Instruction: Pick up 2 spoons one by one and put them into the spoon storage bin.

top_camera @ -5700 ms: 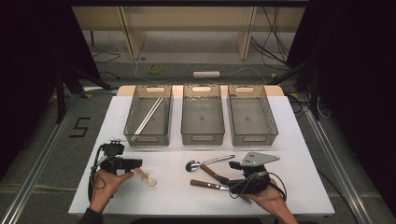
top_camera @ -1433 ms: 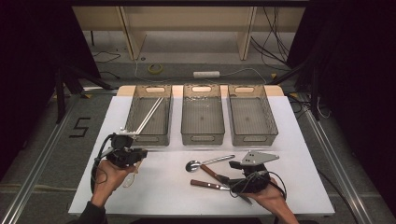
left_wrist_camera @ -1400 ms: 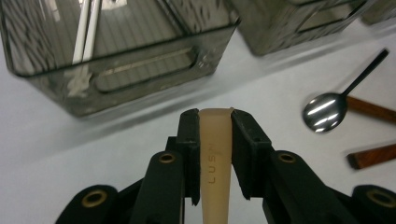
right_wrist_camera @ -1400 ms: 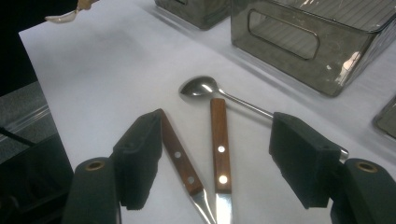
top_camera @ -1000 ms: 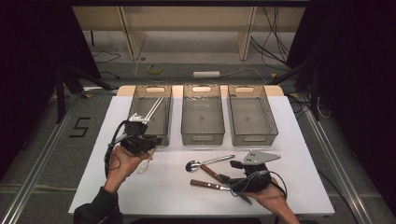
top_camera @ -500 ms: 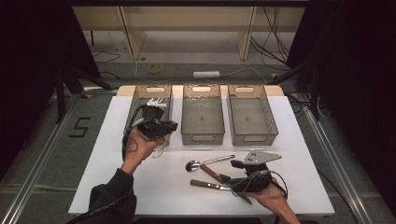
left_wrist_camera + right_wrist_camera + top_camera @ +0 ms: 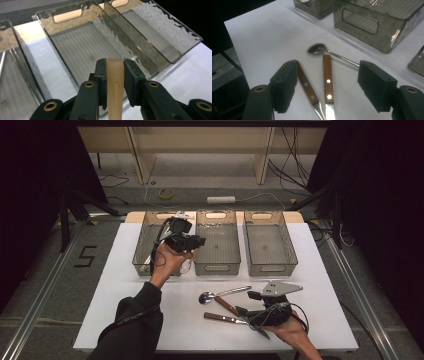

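A pale, cream-coloured utensil handle (image 7: pixel 115 85) is clamped between the closed jaws of the left gripper (image 7: pixel 186 241), which is held above the near end of the middle bin (image 7: pixel 216 245), by the wall shared with the left bin (image 7: pixel 145 251). For a clean drop, the handle would best be carried over one bin's floor and lowered before release. In front of the middle bin, the right gripper (image 7: pixel 329 86) is held with jaws wide apart, empty, around two wooden-handled knives (image 7: pixel 327 78) near a spoon (image 7: pixel 318 48).
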### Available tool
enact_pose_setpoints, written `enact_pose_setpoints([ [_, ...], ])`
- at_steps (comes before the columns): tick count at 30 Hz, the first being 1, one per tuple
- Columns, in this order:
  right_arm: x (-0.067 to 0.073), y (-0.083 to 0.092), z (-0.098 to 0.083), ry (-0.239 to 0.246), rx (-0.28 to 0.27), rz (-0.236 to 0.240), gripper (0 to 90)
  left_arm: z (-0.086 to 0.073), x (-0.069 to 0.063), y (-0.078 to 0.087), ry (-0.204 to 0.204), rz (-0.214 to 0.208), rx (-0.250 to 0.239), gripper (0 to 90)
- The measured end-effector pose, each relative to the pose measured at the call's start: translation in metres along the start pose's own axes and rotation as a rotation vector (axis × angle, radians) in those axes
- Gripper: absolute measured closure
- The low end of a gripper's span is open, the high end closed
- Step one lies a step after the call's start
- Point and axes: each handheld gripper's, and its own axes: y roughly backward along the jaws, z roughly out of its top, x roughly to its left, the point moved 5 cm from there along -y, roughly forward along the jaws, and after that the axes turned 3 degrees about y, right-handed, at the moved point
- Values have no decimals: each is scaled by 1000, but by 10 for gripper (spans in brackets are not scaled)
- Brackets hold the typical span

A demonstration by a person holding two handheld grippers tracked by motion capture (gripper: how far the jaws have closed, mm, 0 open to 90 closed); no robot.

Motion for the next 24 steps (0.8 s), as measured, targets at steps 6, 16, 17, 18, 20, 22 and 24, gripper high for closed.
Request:
enact_pose_setpoints([
  [6,-2,1,-1,0,-5,0,330,13,0,-15,5,7,-6,737],
  [16,-1,1,-1,2,0,2,330,26,9,-42,24,32,-14,736],
  [17,-1,1,-1,0,-1,2,330,26,9,-44,24,35,-17,735],
  [18,-1,0,-1,2,-2,2,329,27,10,-47,29,38,-17,735],
  [20,-1,1,-1,3,-3,3,329,27,12,-51,29,43,-19,735],
  [22,-2,1,-1,1,-4,4,329,28,13,-56,32,47,-26,734],
  [24,-2,1,-1,1,-1,3,330,27,16,-61,33,57,-26,734],
])
